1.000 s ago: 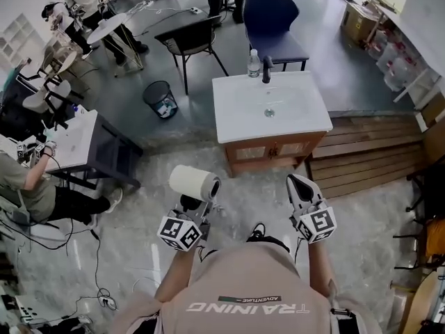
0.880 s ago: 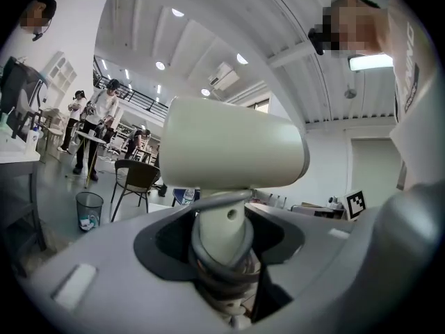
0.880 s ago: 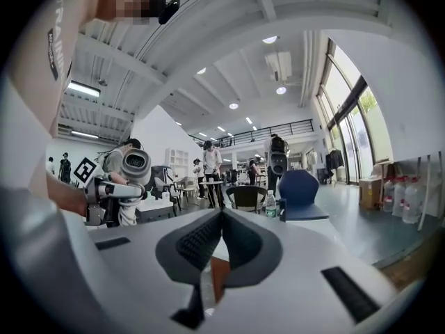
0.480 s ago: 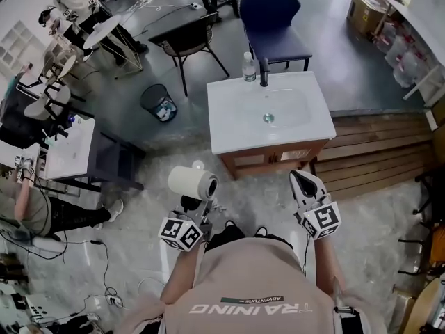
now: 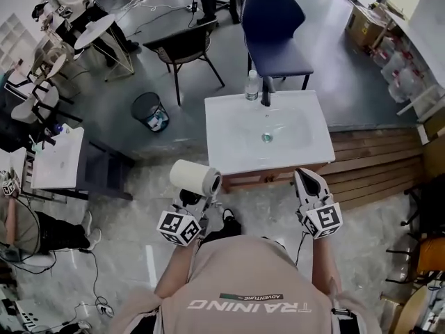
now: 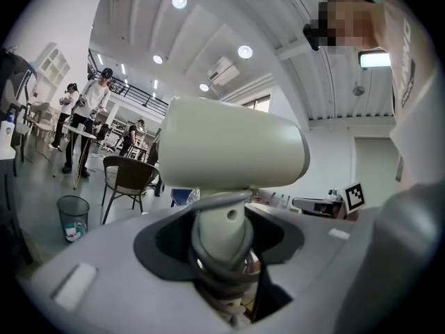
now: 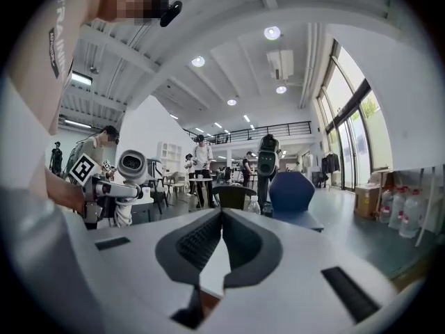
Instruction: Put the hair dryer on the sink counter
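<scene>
Closer to sink bench than a second ago, near edge now just ahead of both grippers. Jaws of left gripper clamped on handle of hair dryer, cord wound round handle; dryer in air by bench's near-left corner. Jaws of right gripper together, empty, by near-right corner.

One hair dryer, at 7 o'clock off the one sink counter. Two grippers: left gripper at 7 o'clock, right gripper at 5. One faucet and one water bottle, both at the counter's 12 o'clock edge. Two chairs beyond: blue chair at 12, dark chair at 11. One trash bin, at 10.
</scene>
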